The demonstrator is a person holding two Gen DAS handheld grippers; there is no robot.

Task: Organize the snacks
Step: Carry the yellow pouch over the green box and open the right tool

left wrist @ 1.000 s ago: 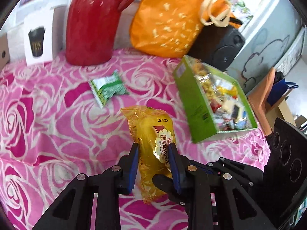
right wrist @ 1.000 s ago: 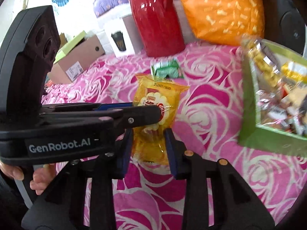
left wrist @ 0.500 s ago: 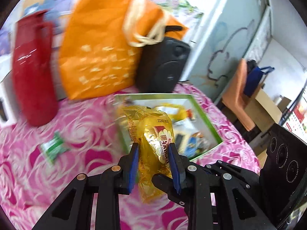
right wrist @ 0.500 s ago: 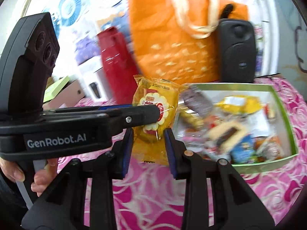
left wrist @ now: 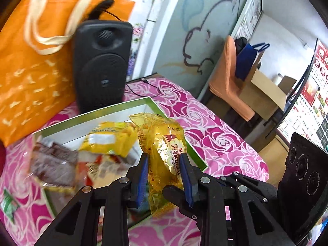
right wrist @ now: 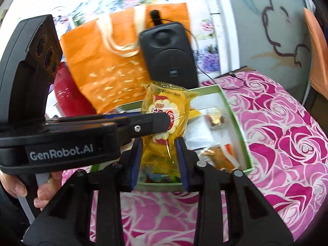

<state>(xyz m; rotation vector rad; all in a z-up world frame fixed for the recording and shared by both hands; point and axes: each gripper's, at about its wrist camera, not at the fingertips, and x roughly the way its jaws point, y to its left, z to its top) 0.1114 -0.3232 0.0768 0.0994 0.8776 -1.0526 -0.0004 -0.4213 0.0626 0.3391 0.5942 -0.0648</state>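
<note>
The left gripper (left wrist: pixel 164 176) pinched one yellow packet (left wrist: pixel 164 153) between its two blue pads (left wrist: pixel 187 181), holding it upright in the air above the near right corner of the green box (left wrist: pixel 197 155). In the right wrist view the left gripper's finger reached in from the left and crossed the packet's front. The right gripper (right wrist: pixel 158 160) stood with its two fingers on either side of the packet's lower part (right wrist: pixel 158 143); whether they pressed it or only flanked it could not be told. A hand (right wrist: pixel 30 188) held the left gripper's handle at the lower left of that view.

The one box sat on the pink rose cloth (left wrist: pixel 215 135) near the table's far right corner. Inside it lay several wrapped snacks, blurred: one yellow pack (left wrist: pixel 108 139), one brown pack (left wrist: pixel 55 164), and at least two small sweets (right wrist: pixel 215 120) along its right wall. One green packet (left wrist: pixel 8 203) lay on the cloth left of the box.

Behind the box stood one black speaker (left wrist: pixel 101 61), with one orange bag (left wrist: pixel 30 65) to its left and one red jug (right wrist: pixel 67 94) beyond that. Off the table's right edge stood one orange chair (left wrist: pixel 227 82).
</note>
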